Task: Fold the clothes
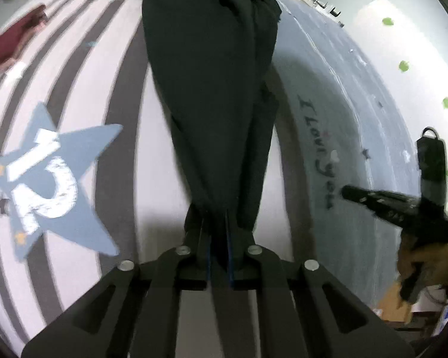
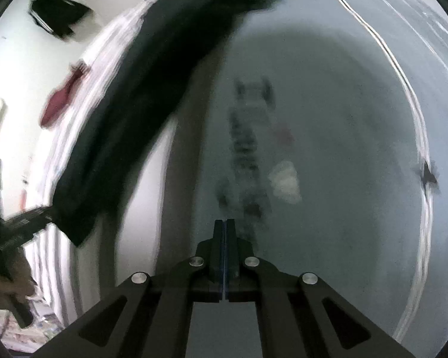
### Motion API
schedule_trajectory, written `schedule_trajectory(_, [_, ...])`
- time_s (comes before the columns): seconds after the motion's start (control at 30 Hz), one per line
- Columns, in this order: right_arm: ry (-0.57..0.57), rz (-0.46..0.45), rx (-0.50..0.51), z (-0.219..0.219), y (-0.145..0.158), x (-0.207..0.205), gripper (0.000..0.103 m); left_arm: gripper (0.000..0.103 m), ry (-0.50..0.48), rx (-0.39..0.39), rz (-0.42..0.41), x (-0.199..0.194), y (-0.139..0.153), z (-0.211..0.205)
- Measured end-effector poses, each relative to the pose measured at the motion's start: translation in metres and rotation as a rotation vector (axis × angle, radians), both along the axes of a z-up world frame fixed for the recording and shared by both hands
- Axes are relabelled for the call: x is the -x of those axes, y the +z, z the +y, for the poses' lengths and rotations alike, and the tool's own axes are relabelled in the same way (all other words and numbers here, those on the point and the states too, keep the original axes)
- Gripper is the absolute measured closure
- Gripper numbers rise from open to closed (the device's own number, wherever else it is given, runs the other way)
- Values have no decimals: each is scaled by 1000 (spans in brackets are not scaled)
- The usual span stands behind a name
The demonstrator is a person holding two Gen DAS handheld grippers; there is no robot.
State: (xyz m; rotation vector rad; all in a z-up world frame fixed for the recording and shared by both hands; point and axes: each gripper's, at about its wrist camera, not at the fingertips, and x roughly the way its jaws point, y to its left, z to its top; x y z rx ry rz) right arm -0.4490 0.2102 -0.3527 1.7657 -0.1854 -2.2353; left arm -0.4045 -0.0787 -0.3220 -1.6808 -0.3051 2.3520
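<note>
— Left gripper (image 1: 219,223): how do its fingers stand?

— Nearly together, clamped on a bunch of the dark garment (image 1: 212,89). The cloth gathers to a narrow neck between the pads and fans out wide away from them, reaching toward the far edge of the bed cover (image 1: 328,68).

— What does the garment lie over?

— The seam where the striped half of the bed cover meets its plain grey half. A blue star (image 1: 49,185) with a white number is printed on the striped half, well to the side of the cloth; dark handwriting (image 1: 316,149) runs along the grey half on the other side.

— And the right gripper (image 2: 225,223)?

— Pressed fully together with nothing between the pads — it hangs over the grey half, above the blurred handwriting. In its view the dark garment stretches as a long band from the far edge down to the left gripper, and a hand (image 2: 12,283) grips that tool's handle.

— Anything else on the bed?

— A dark red piece of cloth (image 1: 12,41) near the far corner of the striped half, well apart from the dark garment.
</note>
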Motion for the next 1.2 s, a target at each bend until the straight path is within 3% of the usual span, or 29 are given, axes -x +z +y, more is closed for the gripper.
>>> schedule_trajectory(0.03, [-6,10,-6,5,-1,5,103,87,17,18,-2,5,1,-3])
schedule_trajectory(0.1, [-34,59,-16,10,0,27,98,50,65,68,-30,22,1,-11])
schedule_trajectory(0.17, [-47,137,-18,11,4,61,95,48,123,79,13,48,6,-26])
schedule_trajectory(0.23, [-55,212,-36,6,6,103,69,46,147,126,106,79,20,-37])
schedule_trajectory(0.27, [-68,245,-36,1,6,126,63,45,154,156,169,99,26,-41])
schedule_trajectory(0.33, [-101,299,-32,-11,6,167,54,33,172,193,274,139,34,-48])
schedule_trajectory(0.43, [-157,349,-23,-21,8,234,47,32,202,127,306,216,31,-63])
schedule_trajectory(0.53, [-198,368,4,-32,8,290,41,32,196,147,324,283,15,-69])
schedule_trajectory(0.67, [-217,299,-15,-37,-6,346,37,32,175,150,226,363,-25,-71])
schedule_trajectory(0.7, [-219,277,-22,-37,-11,356,36,32,160,150,207,369,-32,-71])
schedule_trajectory(0.77, [-216,243,-39,-39,-19,368,36,47,112,148,199,362,-41,-68])
schedule_trajectory(0.83, [-182,225,-50,-46,-26,375,37,85,41,156,214,363,-44,-59])
schedule_trajectory(0.87, [-157,217,-44,-50,-30,377,40,93,16,177,225,357,-43,-54])
schedule_trajectory(0.9, [-135,210,-30,-52,-31,376,60,100,6,200,247,349,-39,-51])
schedule_trajectory(0.93, [-113,203,-15,-55,-33,375,82,101,14,194,264,340,-33,-53])
schedule_trajectory(1.0, [-85,222,-7,-57,-29,367,94,101,46,138,287,320,-21,-62])
schedule_trajectory(1.1, [-77,263,10,-50,-13,338,96,101,59,99,303,270,-3,-74])
schedule_trajectory(1.2, [-112,256,62,-26,0,287,97,101,47,90,252,215,-4,-81])
